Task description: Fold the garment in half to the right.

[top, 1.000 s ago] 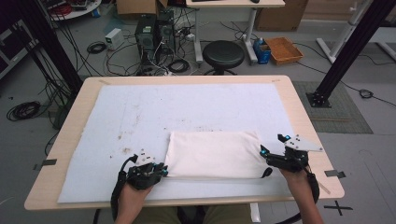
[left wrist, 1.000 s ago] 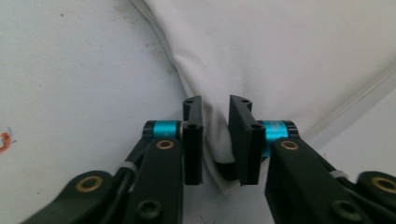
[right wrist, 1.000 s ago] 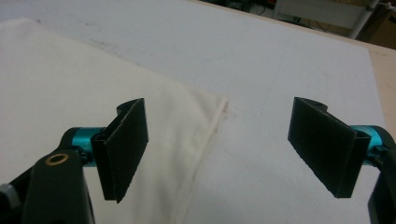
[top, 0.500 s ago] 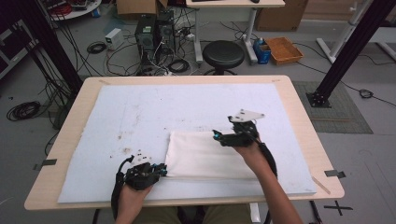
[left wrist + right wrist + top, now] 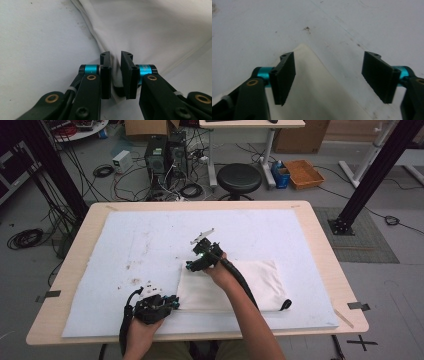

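Observation:
A folded white cloth lies on the white mat near the table's front edge. My left gripper is at the cloth's near left corner. In the left gripper view its jaws are nearly together, with the cloth's edge pinched between them. My right gripper hovers over the cloth's far left corner, the forearm reaching across the cloth. Seen from the right gripper view, this gripper stands wide open, and the cloth's pointed corner lies between the jaws, untouched.
The mat covers most of the wooden table and has brown stains left of the cloth. A short dark loop sticks out at the cloth's near right corner. A stool, cables and boxes sit beyond the table.
My right gripper has travelled from the cloth's near right corner, over the cloth, to its far left corner. The left gripper and the cloth have stayed put.

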